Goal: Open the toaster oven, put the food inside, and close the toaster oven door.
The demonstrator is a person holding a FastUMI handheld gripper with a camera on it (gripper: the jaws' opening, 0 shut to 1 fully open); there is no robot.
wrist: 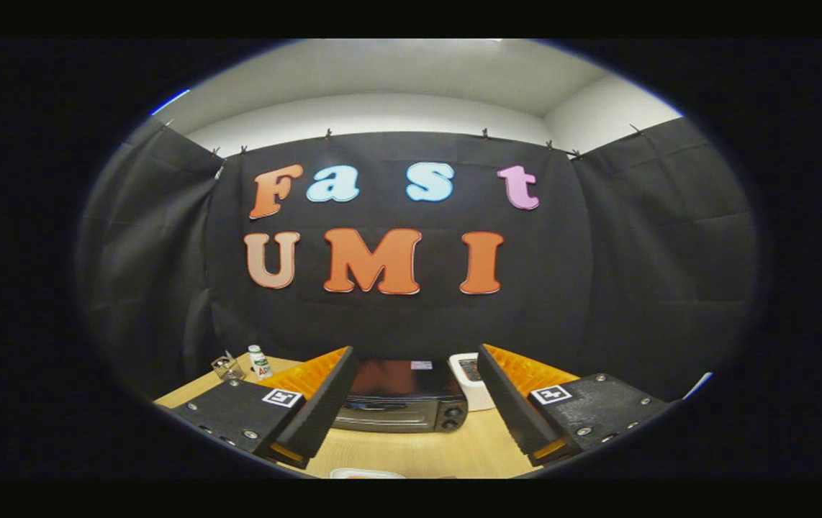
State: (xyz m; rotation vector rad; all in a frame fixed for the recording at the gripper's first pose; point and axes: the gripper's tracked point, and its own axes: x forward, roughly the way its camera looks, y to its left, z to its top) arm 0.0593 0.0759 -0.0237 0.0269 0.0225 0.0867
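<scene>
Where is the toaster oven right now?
The toaster oven sits on the wooden table, beyond the open claw, framed between its fingers.

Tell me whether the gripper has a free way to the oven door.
Probably yes. The gripper is open and holds nothing, and the oven stands straight ahead between its fingers, door shut, with bare table in between.

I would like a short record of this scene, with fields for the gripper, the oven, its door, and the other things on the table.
gripper: gripper, fingers spread open, holding nothing
toaster oven: toaster oven, ahead, seen between the fingers
door: appears closed
table: wooden table
white appliance: white appliance, beside the oven
small bottle: small bottle, beyond one finger
clear item: clear item, next to the bottle
white plate rim: white plate rim, nearest, contents hidden
</scene>
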